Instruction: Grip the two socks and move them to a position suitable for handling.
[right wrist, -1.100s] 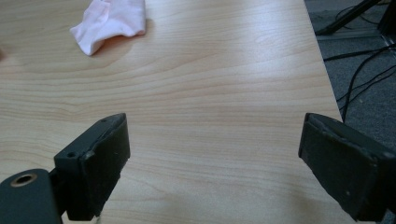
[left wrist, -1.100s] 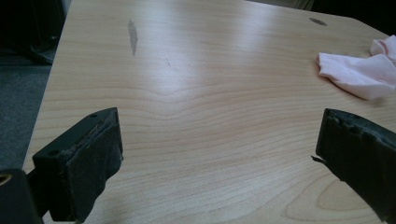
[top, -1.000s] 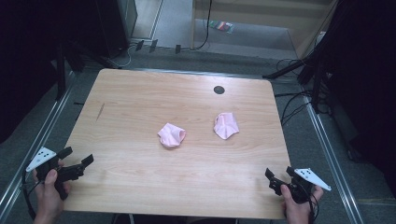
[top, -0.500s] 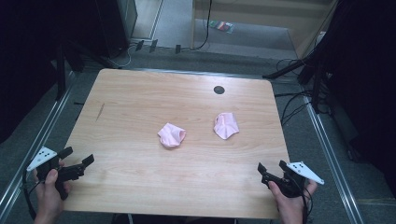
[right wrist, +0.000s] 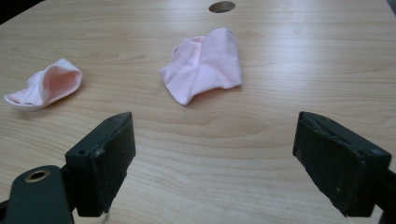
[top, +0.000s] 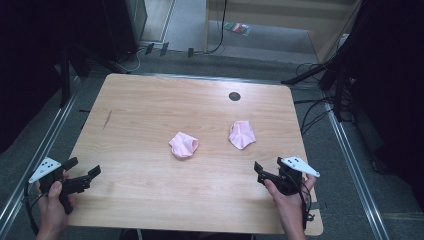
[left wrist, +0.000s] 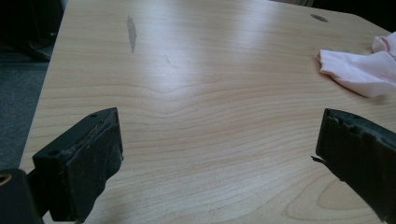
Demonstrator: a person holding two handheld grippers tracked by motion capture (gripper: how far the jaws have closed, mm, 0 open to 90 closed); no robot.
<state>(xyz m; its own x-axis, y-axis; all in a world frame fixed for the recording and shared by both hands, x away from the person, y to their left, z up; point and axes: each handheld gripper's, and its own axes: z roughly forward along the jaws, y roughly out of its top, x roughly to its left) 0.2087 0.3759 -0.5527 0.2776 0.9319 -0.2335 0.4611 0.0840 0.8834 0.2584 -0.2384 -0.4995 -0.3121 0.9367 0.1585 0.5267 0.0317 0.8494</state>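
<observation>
My right gripper (top: 266,171) sits at five o'clock on the table (top: 150,110), jaws spread, empty. Left gripper (top: 82,176) at seven o'clock, released too. Two pink socks (top: 184,145) (top: 242,134) lie mid-table, slightly apart.

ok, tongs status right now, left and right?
Left tongs: open, holding nothing, over bare table.
Right tongs: open, holding nothing, pointed toward the nearer pink sock.
</observation>
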